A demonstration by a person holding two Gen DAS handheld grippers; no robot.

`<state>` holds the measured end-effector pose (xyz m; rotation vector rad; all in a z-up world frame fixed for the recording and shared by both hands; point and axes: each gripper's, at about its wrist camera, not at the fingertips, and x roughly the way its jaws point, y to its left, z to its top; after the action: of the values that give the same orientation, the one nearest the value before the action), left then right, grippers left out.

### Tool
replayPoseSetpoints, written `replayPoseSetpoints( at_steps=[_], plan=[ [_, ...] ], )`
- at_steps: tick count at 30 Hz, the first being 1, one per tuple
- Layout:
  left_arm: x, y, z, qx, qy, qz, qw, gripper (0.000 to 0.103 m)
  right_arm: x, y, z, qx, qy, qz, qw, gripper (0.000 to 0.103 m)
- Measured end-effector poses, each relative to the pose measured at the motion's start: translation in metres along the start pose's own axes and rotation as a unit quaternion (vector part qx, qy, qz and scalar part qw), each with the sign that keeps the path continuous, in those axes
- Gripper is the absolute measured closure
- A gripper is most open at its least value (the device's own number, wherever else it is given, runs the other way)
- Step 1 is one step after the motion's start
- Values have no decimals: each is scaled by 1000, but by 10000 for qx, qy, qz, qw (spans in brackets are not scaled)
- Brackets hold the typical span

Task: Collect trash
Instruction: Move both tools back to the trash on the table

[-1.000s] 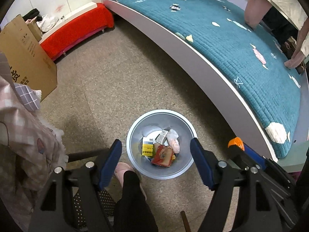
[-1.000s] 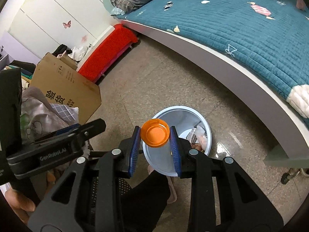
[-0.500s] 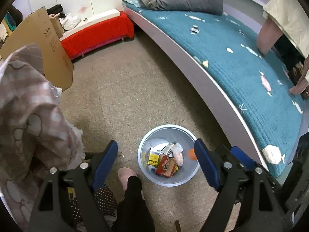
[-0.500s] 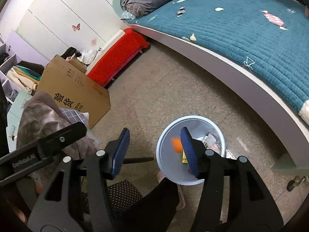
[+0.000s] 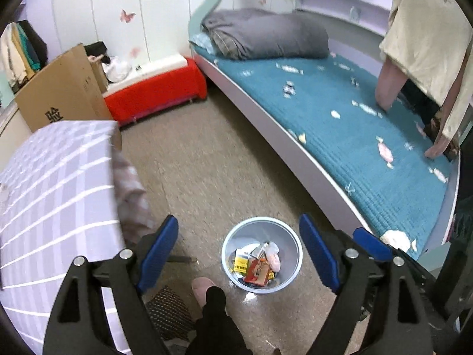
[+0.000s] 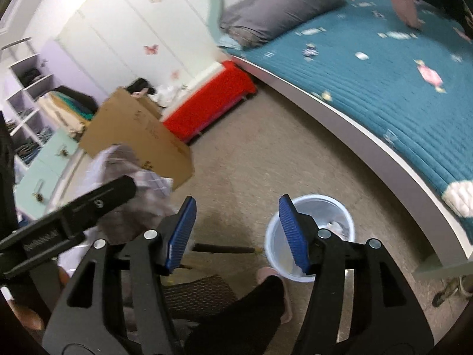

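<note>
Left wrist view, bin: We take the pale trash bin (image 5: 262, 256) on the floor as our landmark; it sits between our two blue pads, well below them.
Left wrist view, trash: Wrappers (image 5: 257, 263), yellow, red and white, lie at the bottom of the bin.
Left wrist view, left claw: Our left claw (image 5: 239, 254) is wide apart and opening, with nothing between its pads.
Left wrist view, bed: The teal bed (image 5: 369, 159) runs beyond and to the right of the bin; small pale scraps (image 5: 335, 114) dot it, though we cannot tell which are printed pattern.
Left wrist view, other person: A second person's hand (image 5: 434, 151) rests on the bed, far beyond the bin.
Right wrist view, right claw: Our right claw (image 6: 236, 233) is apart and opening, empty; the bin (image 6: 334, 207) shows behind its right pad.
Right wrist view, surroundings: A cardboard box (image 6: 139, 136) stands left of the bin, a red bench (image 6: 207, 103) beyond it.
Step in hand: We judge a drop is finished and the next piece must be found.
Doing it well: We keep both claws apart, scan the bed for real litter, approach one piece squarely, and stay clear of the other person's hand.
</note>
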<state>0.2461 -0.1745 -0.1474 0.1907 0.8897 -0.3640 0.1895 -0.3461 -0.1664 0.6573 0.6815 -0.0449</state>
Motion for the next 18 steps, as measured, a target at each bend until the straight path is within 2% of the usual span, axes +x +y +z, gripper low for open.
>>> replayPoseSetpoints(
  at_steps=[4, 9, 13, 18],
  plan=[
    [-40, 26, 1, -124, -293, -43, 9995, 21, -21, 48, 4, -414, -96, 249, 9988, 44],
    [-95, 71, -1, -155, -735, 106, 9971, 17, -32, 110, 5, -876, -146, 549, 9945, 42],
    [-127, 124, -8, -246, -908, 438, 9946, 17, -26, 165, -1, -1260, -37, 783, 9889, 42],
    [-148, 198, -16, -613, -893, 718, 9915, 17, 1, 240, -14, -1725, 277, 1123, 9782, 42]
  ],
)
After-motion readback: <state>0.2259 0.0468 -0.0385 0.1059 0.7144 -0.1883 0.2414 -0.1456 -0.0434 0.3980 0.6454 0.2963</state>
